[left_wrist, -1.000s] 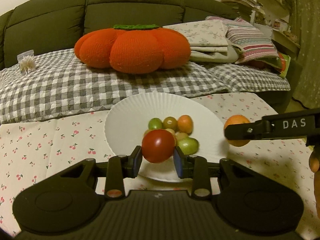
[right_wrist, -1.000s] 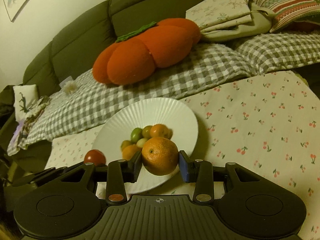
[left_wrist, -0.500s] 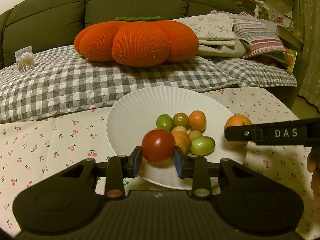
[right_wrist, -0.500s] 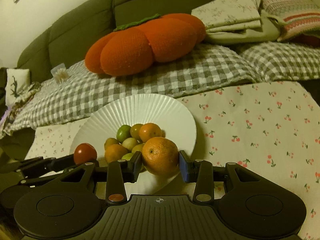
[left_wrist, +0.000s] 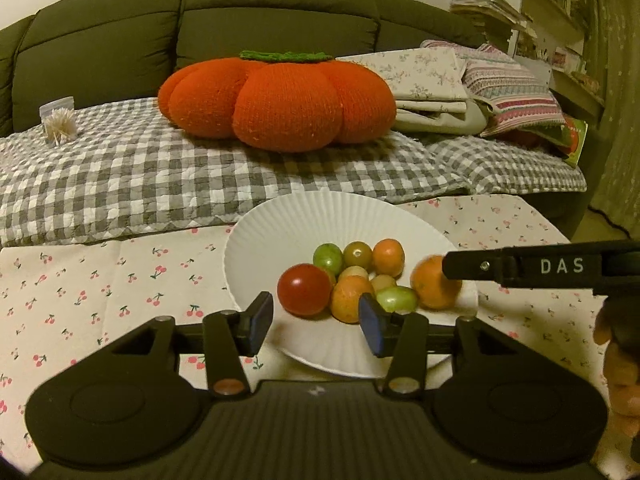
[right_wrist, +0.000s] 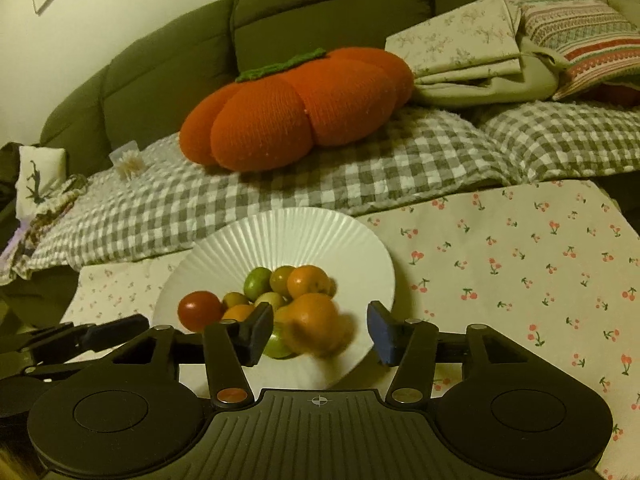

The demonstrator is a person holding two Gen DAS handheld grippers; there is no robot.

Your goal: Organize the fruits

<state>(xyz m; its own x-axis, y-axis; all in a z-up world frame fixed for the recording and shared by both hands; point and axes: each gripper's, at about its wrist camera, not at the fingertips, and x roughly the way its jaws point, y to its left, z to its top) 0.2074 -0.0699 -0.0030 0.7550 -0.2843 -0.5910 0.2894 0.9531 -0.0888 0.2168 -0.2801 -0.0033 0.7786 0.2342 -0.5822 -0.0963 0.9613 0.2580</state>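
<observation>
Left claw [left_wrist: 316, 320] spread wide, gripping nothing; red tomato [left_wrist: 305, 289] free beyond the pads, resting in the white fluted plate [left_wrist: 280, 232] against the heap of small green and orange fruits [left_wrist: 352, 268]. Right claw [right_wrist: 320, 332] likewise parted and empty; orange [right_wrist: 312, 324], motion-blurred, lying between the spread fingers on the plate's near right side, touching a green fruit [right_wrist: 276, 346]. Plate set on the cherry-print desk [right_wrist: 520, 264], pumpkin cushion [left_wrist: 276, 100] on the checked sofa behind.
</observation>
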